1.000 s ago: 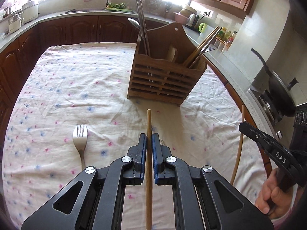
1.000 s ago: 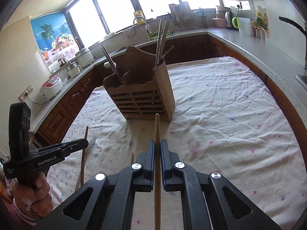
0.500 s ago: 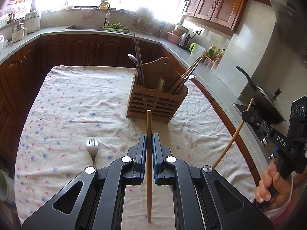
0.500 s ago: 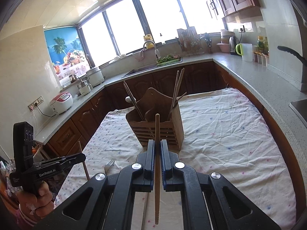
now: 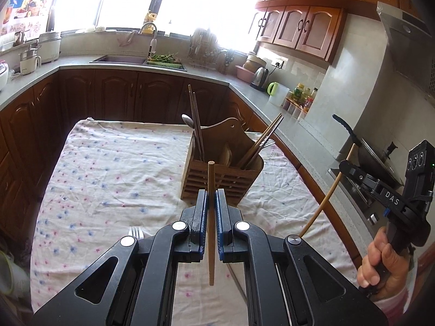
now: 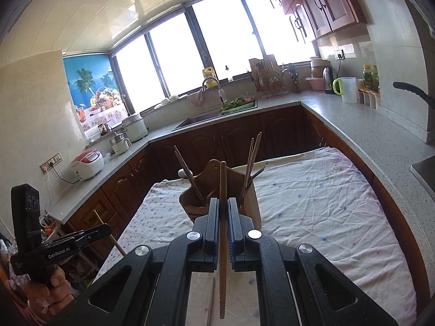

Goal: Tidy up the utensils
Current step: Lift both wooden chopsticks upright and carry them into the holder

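1. Left wrist view: the left tongs (image 5: 211,203) are clenched on a wooden chopstick (image 5: 211,217), held clear above the worktop (image 5: 108,168) with its floral cloth. A slatted wooden utensil holder (image 5: 221,179) stands toward the worktop's far edge, with chopsticks and a spoon upright in it. A fork (image 5: 136,233) lies on the cloth near the near edge, partly hidden by the tongs. At right, the right tongs (image 5: 350,167) grip a second chopstick (image 5: 330,190) beyond the worktop's right edge.

2. Right wrist view: the right tongs (image 6: 223,212) are clenched on their chopstick (image 6: 223,231), with the holder (image 6: 195,203) just beyond the tip. The left tongs (image 6: 104,228) grip theirs off the worktop's left edge.
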`<state>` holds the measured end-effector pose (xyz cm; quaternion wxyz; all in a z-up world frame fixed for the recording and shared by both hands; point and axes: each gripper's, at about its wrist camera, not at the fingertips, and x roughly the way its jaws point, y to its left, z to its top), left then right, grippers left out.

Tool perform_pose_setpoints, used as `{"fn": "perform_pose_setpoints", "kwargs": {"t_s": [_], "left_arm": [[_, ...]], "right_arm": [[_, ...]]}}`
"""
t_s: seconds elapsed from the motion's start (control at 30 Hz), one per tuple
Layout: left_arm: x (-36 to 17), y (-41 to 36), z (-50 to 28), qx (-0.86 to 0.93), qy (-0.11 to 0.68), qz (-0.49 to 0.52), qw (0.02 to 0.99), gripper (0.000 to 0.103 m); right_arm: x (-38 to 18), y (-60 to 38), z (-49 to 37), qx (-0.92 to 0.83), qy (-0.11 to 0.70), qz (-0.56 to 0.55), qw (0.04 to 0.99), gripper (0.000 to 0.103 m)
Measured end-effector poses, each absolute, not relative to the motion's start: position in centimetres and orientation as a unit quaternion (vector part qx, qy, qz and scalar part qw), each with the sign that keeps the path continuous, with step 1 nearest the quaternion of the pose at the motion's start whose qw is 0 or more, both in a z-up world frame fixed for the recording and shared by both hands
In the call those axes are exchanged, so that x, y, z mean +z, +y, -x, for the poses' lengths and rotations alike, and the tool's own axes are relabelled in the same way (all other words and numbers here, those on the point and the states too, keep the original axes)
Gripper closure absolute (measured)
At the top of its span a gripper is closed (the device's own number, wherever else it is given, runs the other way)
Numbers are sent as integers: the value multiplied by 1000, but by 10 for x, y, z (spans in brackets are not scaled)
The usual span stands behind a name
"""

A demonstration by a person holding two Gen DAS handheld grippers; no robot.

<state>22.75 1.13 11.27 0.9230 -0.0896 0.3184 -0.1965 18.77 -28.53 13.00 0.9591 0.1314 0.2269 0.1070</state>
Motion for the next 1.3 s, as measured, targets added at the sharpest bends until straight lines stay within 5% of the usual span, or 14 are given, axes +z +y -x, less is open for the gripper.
{"fn": "perform_pose_setpoints", "kwargs": {"t_s": [0.8, 1.3], "left_arm": [[210, 9, -326, -171, 198, 115, 958, 98], [151, 2, -388, -130, 235, 143, 953, 98]], "right_arm": [[195, -282, -279, 76, 138, -124, 980, 97], [146, -289, -322, 60, 148, -154, 975, 97]]}}
